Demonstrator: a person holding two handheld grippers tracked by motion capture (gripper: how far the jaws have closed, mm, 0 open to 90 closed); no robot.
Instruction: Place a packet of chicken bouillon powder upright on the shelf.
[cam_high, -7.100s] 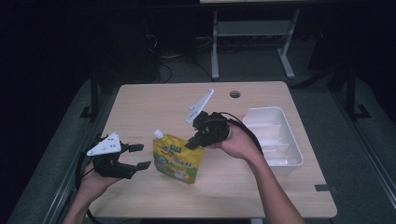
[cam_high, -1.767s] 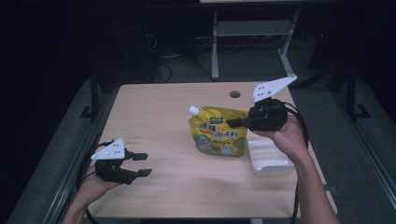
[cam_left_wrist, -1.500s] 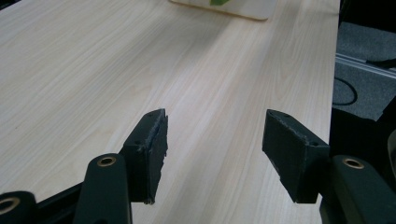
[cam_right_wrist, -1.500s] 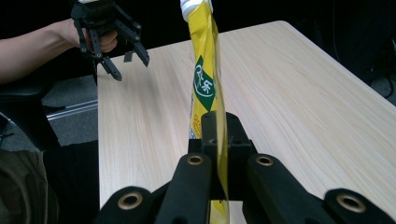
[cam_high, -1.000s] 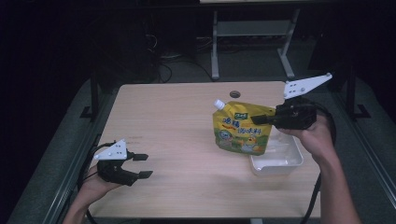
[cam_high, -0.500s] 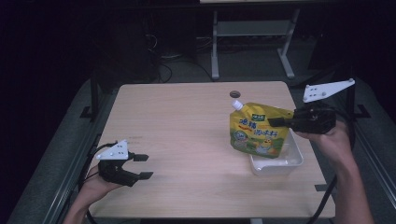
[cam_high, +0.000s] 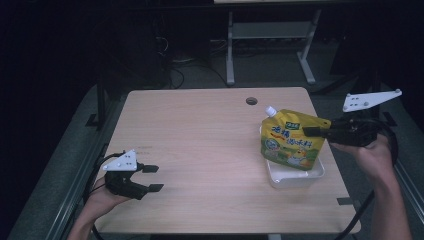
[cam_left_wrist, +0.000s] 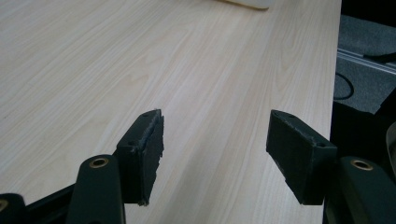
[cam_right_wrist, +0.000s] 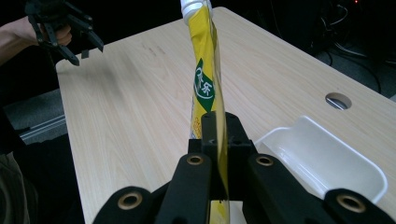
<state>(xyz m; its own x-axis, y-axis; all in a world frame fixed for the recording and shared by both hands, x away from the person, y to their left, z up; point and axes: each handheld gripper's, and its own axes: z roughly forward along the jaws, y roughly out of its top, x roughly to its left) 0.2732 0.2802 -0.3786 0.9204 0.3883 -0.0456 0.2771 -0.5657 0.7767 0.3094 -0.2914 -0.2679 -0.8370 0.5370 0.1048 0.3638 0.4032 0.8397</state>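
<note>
A yellow spouted drink pouch (cam_high: 292, 142) with a white cap hangs upright over the white tray (cam_high: 295, 178) at the table's right side. My right gripper (cam_high: 311, 131) is shut on the pouch's right edge. In the right gripper view the pouch (cam_right_wrist: 205, 79) runs edge-on up from the closed jaws, and the tray (cam_right_wrist: 327, 158) lies to its right. My left gripper (cam_high: 152, 178) rests low at the table's front left corner, open with nothing between its fingers. The left gripper view has its two black pads (cam_left_wrist: 144, 149) apart over bare wood.
The light wooden table (cam_high: 200, 145) has a round cable hole (cam_high: 251, 101) near its far edge. A metal frame stand (cam_high: 270, 45) is on the dark floor behind. Tape marks sit at the right front edge (cam_high: 344, 201).
My right gripper has carried the pouch rightward and slightly down, from the table's middle-right to above the tray. The left gripper has stayed where it was.
</note>
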